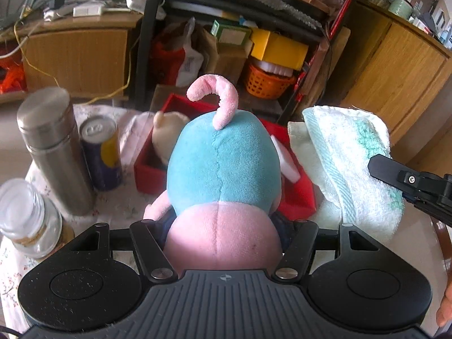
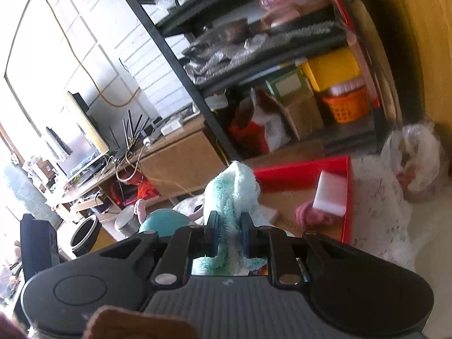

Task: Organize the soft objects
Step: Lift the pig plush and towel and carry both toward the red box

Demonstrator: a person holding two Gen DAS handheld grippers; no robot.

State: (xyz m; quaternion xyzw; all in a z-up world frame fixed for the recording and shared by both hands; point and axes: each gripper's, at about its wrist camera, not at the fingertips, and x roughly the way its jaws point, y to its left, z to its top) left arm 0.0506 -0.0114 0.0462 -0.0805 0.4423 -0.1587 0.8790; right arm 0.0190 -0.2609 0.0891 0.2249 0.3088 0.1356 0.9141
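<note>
Already the red tray (image 1: 299, 197) holds a white sponge (image 2: 330, 195) at its three o'clock, while left jaws clamp the plush toy (image 1: 223, 166) and right jaws pinch the towel (image 2: 228, 195), both unplaced.

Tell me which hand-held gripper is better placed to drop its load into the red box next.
Left, probably. The left hand-held gripper holds the plush toy directly in front of the red box; the right hand-held gripper grips the towel off to the side.
</note>
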